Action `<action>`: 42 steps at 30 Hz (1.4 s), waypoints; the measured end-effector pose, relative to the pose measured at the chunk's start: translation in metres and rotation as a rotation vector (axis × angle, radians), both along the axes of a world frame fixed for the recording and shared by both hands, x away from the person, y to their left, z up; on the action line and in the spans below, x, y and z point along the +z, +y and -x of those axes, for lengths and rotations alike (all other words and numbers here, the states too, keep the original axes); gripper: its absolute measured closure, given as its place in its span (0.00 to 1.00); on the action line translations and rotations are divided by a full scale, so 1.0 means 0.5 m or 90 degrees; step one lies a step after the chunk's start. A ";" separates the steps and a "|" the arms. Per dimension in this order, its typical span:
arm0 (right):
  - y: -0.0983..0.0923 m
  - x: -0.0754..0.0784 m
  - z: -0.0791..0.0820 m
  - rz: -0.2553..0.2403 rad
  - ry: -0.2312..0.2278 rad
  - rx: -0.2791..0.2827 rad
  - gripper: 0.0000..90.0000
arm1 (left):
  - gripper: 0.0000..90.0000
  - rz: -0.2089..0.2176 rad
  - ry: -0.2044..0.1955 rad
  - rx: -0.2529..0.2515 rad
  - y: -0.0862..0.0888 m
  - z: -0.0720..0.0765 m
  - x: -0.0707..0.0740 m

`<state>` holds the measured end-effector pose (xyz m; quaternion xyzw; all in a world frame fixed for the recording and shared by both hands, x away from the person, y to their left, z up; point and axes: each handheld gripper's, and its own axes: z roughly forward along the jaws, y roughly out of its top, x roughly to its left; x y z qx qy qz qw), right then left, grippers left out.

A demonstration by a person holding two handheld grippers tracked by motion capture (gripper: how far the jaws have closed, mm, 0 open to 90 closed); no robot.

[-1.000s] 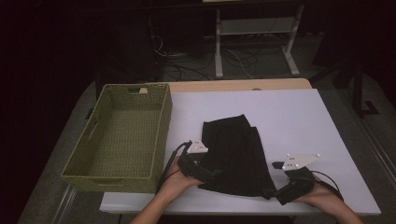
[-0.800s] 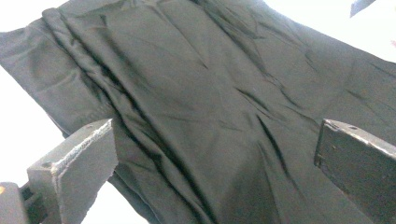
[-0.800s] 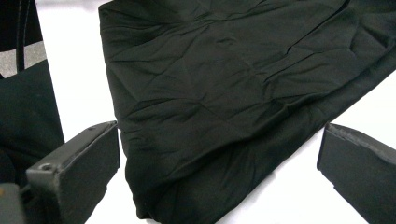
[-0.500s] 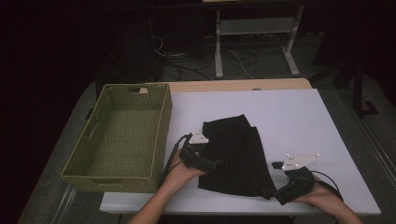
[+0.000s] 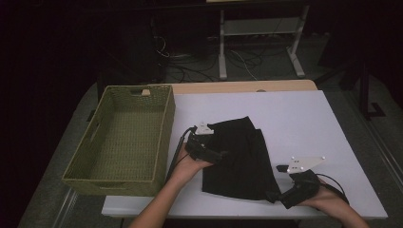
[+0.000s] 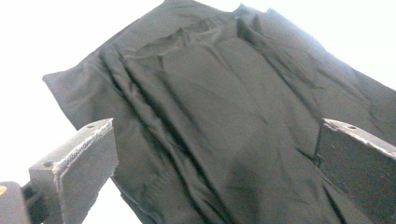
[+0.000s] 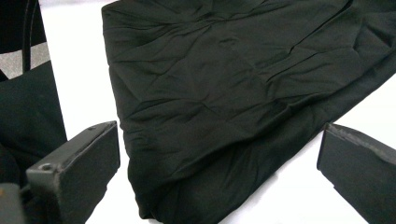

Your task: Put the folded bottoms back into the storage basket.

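At the centre of the high view, a folded black cloth garment [image 5: 240,159] lay on the white table [image 5: 304,123]. We held the left gripper [image 5: 219,155] over its left edge and the right gripper [image 5: 274,194] at its lower right corner, both with jaws apart and gripping nothing. We judged the fold in hand; next, each must close on an edge. The woven green basket [image 5: 121,137] waited at left. The garment's layers were hard to make out.

One black cloth [image 5: 240,156] lies on one worktop [image 5: 309,118]. One woven basket [image 5: 124,135] stands beside it. Two claws are here: the left claw [image 5: 219,155] and the right claw [image 5: 274,195].
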<state>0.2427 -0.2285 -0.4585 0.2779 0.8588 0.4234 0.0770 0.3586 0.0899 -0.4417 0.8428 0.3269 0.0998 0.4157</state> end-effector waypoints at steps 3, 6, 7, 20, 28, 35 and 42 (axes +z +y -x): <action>0.000 0.000 0.000 -0.001 0.001 0.001 0.00 | 0.00 -0.003 -0.001 0.006 -0.004 -0.012 0.001; 0.000 0.000 0.000 -0.002 0.001 0.001 0.00 | 0.01 -0.007 -0.003 0.013 -0.006 -0.024 0.002; 0.000 0.000 0.000 -0.003 0.001 0.001 0.00 | 0.00 -0.006 -0.003 0.016 -0.007 -0.028 0.002; -0.004 -0.001 -0.001 -0.005 0.003 0.000 0.00 | 0.01 -0.010 0.014 0.048 -0.002 -0.100 -0.011; -0.004 -0.002 -0.001 -0.005 0.005 0.001 0.00 | 0.05 -0.004 0.034 0.058 0.001 -0.137 -0.025; -0.005 -0.003 -0.001 -0.004 0.007 0.002 0.00 | 0.05 -0.008 0.037 0.060 -0.005 -0.162 -0.032; -0.006 -0.004 -0.001 -0.005 0.005 0.002 0.00 | 0.05 -0.030 0.036 0.057 -0.011 -0.173 -0.041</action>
